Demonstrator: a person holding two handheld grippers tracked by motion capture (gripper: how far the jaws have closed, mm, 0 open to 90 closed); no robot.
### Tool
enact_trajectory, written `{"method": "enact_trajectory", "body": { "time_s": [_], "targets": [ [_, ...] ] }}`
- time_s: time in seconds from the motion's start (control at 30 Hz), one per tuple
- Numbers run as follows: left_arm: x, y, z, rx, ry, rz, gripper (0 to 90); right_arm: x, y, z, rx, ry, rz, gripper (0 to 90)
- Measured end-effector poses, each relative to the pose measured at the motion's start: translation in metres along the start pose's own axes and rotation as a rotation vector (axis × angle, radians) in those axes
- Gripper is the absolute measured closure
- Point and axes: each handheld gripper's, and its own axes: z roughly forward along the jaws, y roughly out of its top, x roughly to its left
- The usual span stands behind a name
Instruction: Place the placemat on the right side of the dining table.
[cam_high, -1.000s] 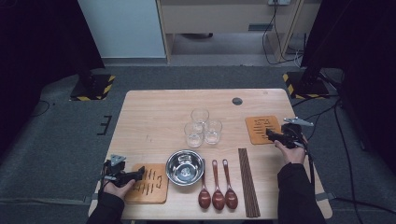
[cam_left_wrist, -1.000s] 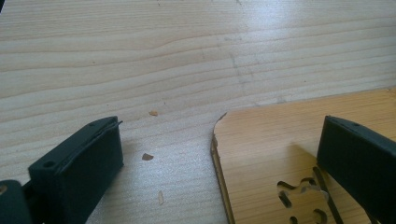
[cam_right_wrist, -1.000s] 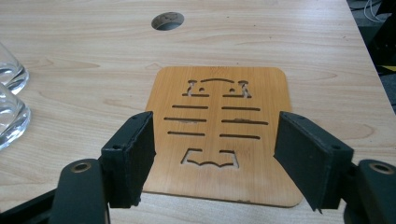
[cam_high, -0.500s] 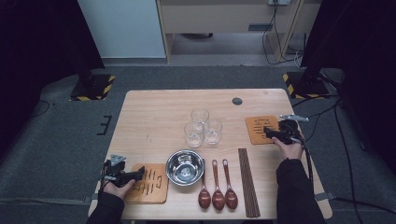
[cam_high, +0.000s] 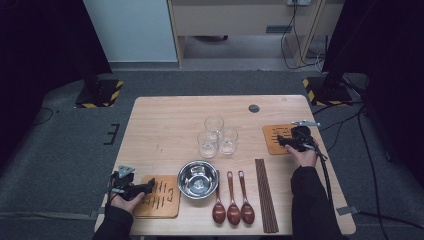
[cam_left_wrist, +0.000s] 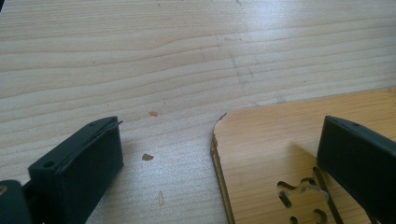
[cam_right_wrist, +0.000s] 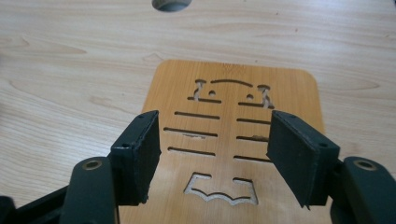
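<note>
**Both grippers over wooden coasters, nothing gripped**

Right gripper (cam_high: 283, 142) sits over the far-right wooden coaster (cam_high: 276, 138), the one with slot cutouts. Jaws have just been closing but are still apart. In the right gripper view they sit above the coaster (cam_right_wrist: 233, 112) face, one to each side of the slot pattern, pads not pressing on it. Coaster lies flat on the tabletop (cam_high: 165, 130), right of the glasses.

Left gripper (cam_high: 148, 187) is at the near-left corner, over the second coaster (cam_high: 161, 197). Jaws wide. In the left gripper view one jaw hangs over bare tabletop (cam_left_wrist: 140, 70), the other over the coaster (cam_left_wrist: 271, 140), with the coaster's rounded corner between them. Nothing held.

Between the two coasters:
- three clear glasses (cam_high: 217, 136) clustered mid-table
- steel bowl (cam_high: 198, 179) just right of the near-left coaster
- three wooden spoons (cam_high: 232, 200) side by side, bowls toward the near edge
- dark chopsticks (cam_high: 265, 195) in a bundle right of the spoons
</note>
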Motion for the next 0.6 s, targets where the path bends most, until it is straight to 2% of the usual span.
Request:
{"method": "enact_trajectory", "body": {
  "time_s": [0.13,0.3,0.6],
  "targets": [
    [0.000,0.000,0.000,0.000,0.000,0.000,0.0,0.000,-0.003,0.008,0.021,0.004,0.001,34.9],
    [0.000,0.000,0.000,0.000,0.000,0.000,0.0,-0.003,-0.007,0.016,0.055,-0.016,0.001,35.2],
    [0.000,0.000,0.000,0.000,-0.001,0.001,0.0,0.002,-0.007,0.024,0.061,-0.025,-0.018,35.6]
  ]
}}
